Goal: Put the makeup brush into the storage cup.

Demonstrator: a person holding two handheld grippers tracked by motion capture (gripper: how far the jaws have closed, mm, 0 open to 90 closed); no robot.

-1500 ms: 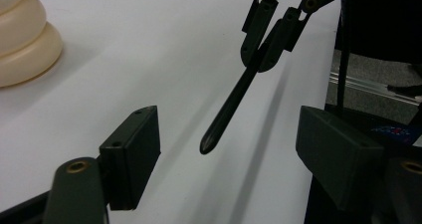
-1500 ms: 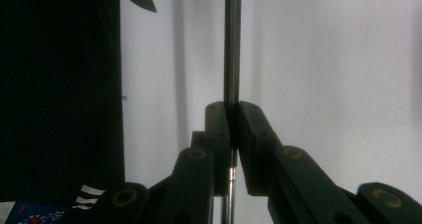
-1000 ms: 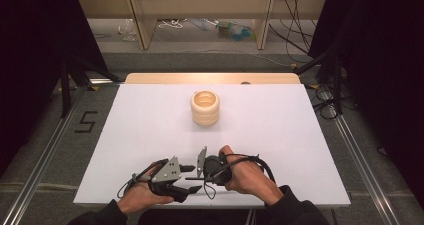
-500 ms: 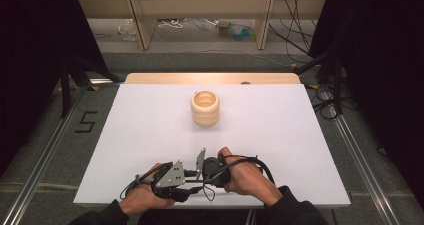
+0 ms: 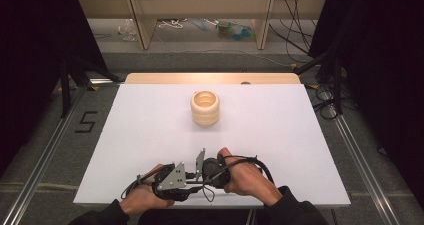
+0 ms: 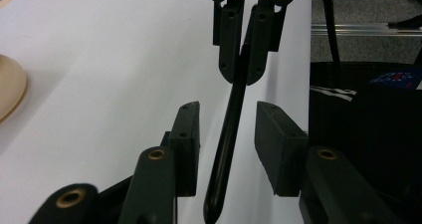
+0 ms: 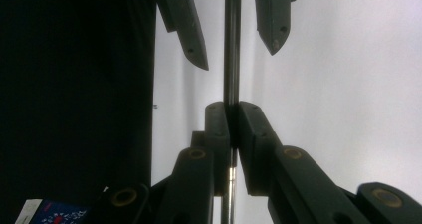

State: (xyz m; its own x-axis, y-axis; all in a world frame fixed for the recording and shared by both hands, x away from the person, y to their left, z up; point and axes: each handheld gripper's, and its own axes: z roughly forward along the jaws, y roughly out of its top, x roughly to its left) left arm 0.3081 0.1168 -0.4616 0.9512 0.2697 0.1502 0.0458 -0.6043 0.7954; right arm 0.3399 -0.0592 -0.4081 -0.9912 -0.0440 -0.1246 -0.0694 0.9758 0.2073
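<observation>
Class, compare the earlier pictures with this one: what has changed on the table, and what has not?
The left claw has just been closing around the black pen, its pads not yet touching it. The right claw stays clamped on the pen; the stacked rings have not moved.

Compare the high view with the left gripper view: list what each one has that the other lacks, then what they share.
High view's own: the person's left hand, right hand and a floor mark 5. Left gripper view's own: a black pen clamped by the right tongs, passing untouched between the left tongs, whose jaws have just been closing. Shared: the white table and the cream ring stack.
</observation>
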